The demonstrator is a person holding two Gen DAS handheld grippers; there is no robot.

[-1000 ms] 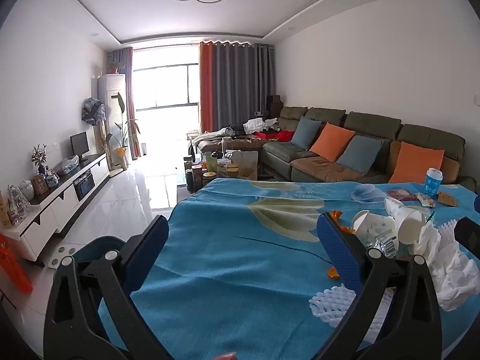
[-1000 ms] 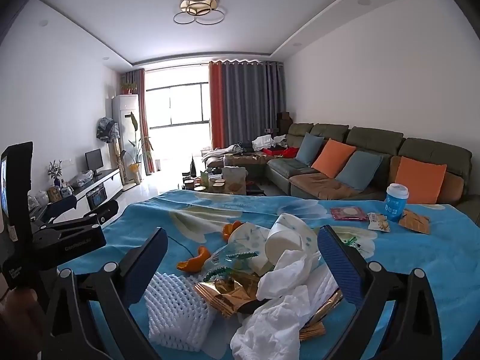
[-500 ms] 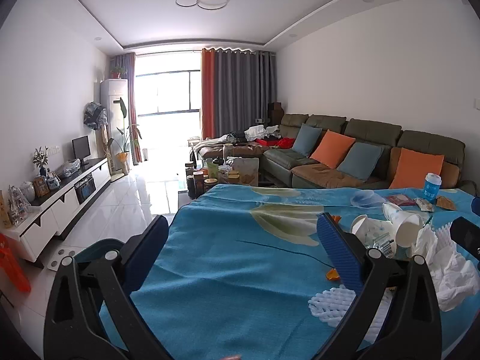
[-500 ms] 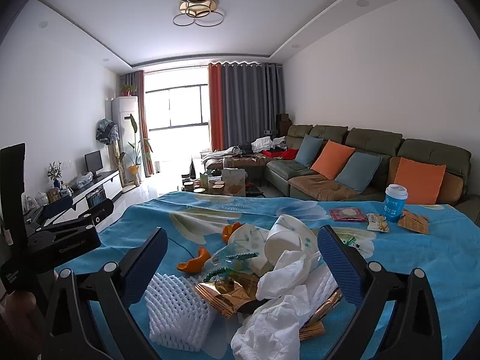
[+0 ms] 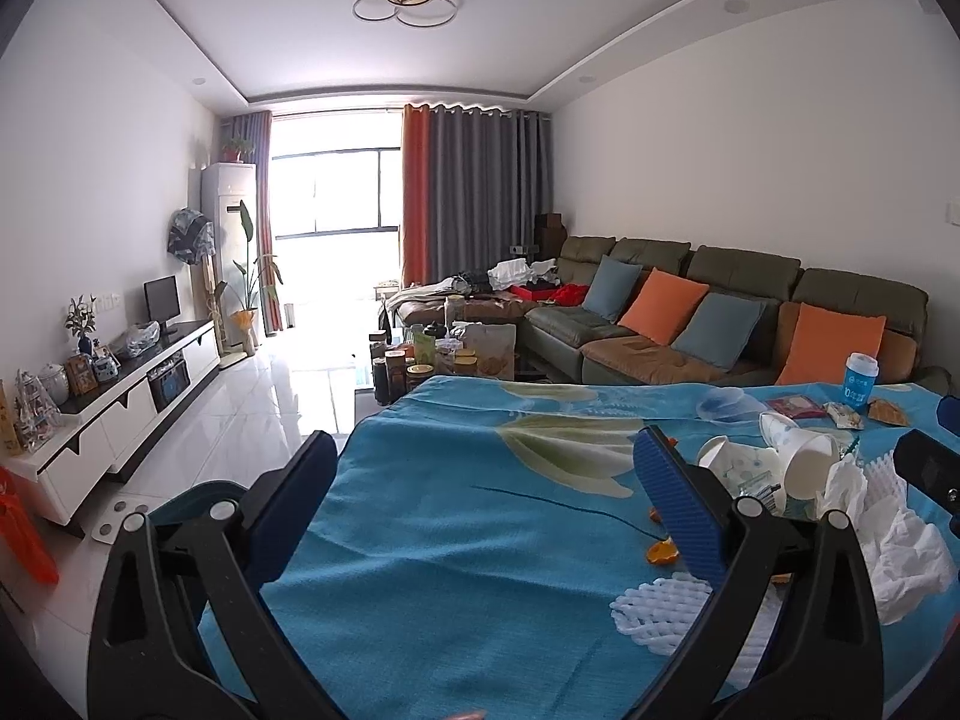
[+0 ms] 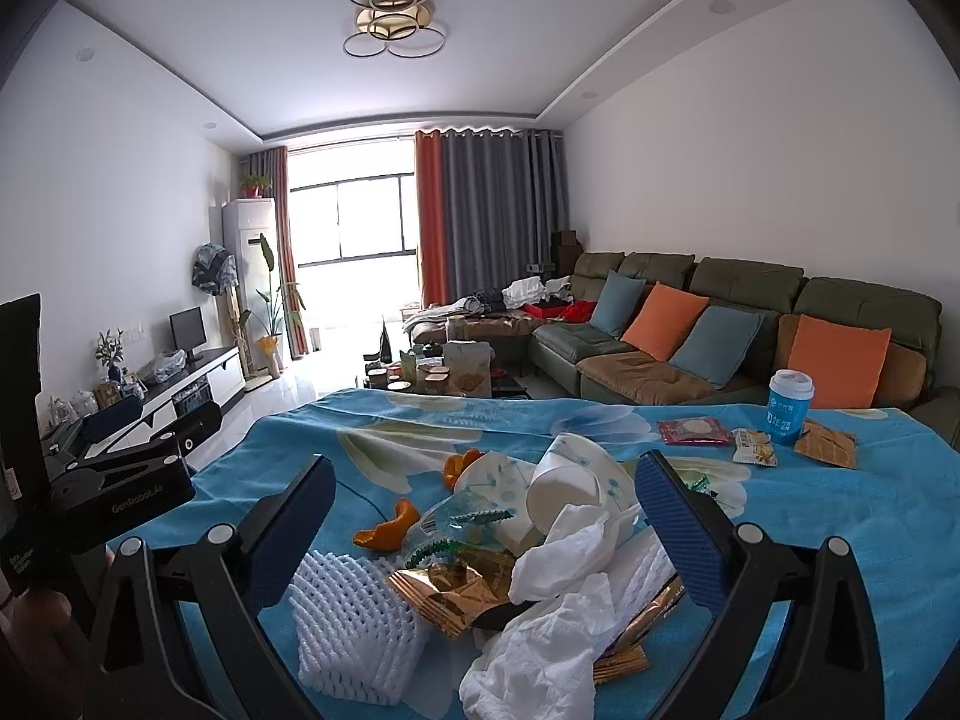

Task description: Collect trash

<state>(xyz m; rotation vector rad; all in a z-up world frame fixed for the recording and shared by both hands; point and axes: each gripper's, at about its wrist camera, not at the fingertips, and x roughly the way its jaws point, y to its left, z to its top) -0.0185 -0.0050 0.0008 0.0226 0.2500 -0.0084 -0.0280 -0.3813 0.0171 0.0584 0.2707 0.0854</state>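
Both grippers gape, holding nothing. Right gripper (image 6: 480, 516) is nearer: trash pile (image 6: 516, 540) lies directly ahead between its fingers, but off the left gripper's (image 5: 480, 516) right; probably tissue (image 6: 540, 648) nearest.

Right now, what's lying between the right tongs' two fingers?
In the right wrist view, the right tongs straddle the trash pile: white foam net, gold wrapper, crumpled tissue, paper cups, orange peel.

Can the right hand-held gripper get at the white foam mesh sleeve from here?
Probably yes: the right hand-held gripper is open and the white foam mesh sleeve lies uncovered on the pile's left edge, by its left finger.
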